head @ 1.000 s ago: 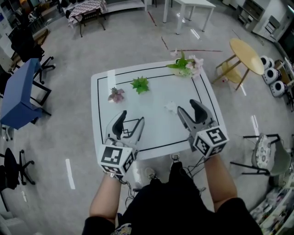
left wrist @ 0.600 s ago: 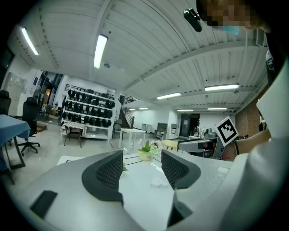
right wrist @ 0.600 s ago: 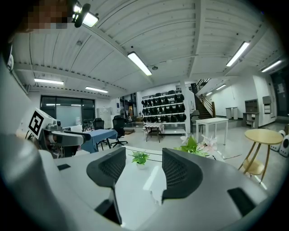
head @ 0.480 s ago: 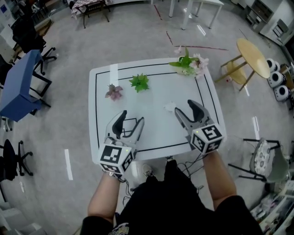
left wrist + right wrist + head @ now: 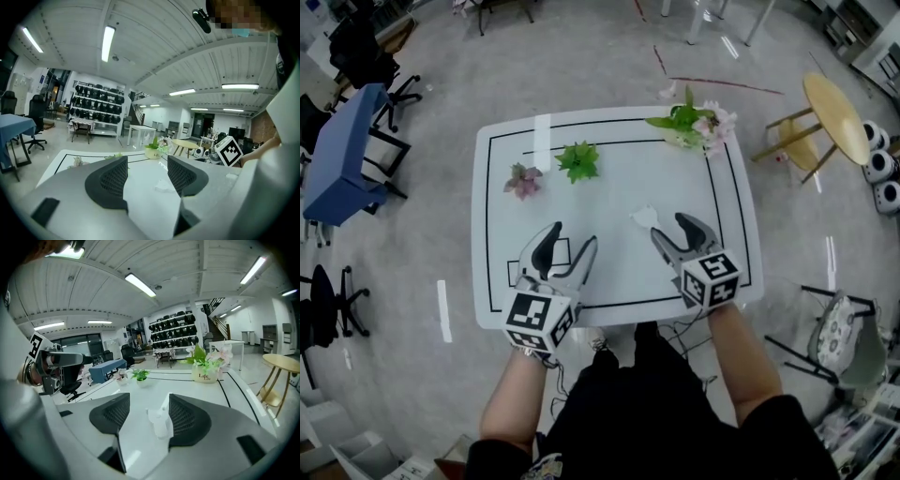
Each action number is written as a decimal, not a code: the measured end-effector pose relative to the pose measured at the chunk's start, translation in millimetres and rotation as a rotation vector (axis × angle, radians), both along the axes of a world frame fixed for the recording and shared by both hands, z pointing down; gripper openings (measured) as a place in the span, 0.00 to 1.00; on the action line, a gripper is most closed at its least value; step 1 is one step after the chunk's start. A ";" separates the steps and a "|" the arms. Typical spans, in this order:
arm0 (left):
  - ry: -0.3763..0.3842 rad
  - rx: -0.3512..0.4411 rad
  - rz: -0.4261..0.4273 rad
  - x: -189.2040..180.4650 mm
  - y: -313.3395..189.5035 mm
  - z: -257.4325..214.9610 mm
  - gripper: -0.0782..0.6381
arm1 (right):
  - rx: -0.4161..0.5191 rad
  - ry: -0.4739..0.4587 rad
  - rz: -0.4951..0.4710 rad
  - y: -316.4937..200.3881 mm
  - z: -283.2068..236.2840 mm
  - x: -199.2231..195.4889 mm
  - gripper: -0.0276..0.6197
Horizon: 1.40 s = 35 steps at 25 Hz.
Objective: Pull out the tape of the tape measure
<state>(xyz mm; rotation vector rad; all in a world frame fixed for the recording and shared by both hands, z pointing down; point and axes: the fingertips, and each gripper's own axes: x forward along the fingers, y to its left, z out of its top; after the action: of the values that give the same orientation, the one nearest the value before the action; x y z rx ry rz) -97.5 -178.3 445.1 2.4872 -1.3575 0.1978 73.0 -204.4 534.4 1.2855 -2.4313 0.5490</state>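
Tape measure [image 5: 644, 217] lies on table [image 5: 619, 178] just beyond right gripper [image 5: 670, 228], whose empty jaws have just been opening to take it; left gripper [image 5: 572, 236] gapes empty.

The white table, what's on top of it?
Pink flower, green plant, potted bouquet and a small white object. The left hand-held gripper and right hand-held gripper cover part of its near side, hiding whatever lies beneath.

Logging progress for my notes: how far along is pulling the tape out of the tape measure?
Done: nothing visible; the small white tape measure lies on the table with no tape visibly out. In hand: the right gripper, fingers just opened wider, lines up on it without gripping; the left gripper is open and empty. Left: grip the case, catch the tape end, pull.
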 end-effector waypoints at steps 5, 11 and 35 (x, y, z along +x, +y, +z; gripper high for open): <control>-0.011 -0.037 -0.026 11.0 -6.0 11.5 0.45 | -0.066 0.034 -0.060 -4.2 37.7 0.4 0.42; -0.016 -0.072 -0.054 20.7 -11.9 26.6 0.45 | -0.119 0.085 -0.114 -10.3 74.4 0.3 0.42; 0.014 -0.100 -0.134 17.5 -5.1 38.6 0.45 | -0.152 0.335 -0.215 -7.9 123.1 -12.5 0.26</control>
<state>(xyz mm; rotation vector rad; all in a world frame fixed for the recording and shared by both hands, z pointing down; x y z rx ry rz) -80.0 -183.4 483.7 2.3026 -1.4655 0.2127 60.5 -212.4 657.5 0.9530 -2.1673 0.4121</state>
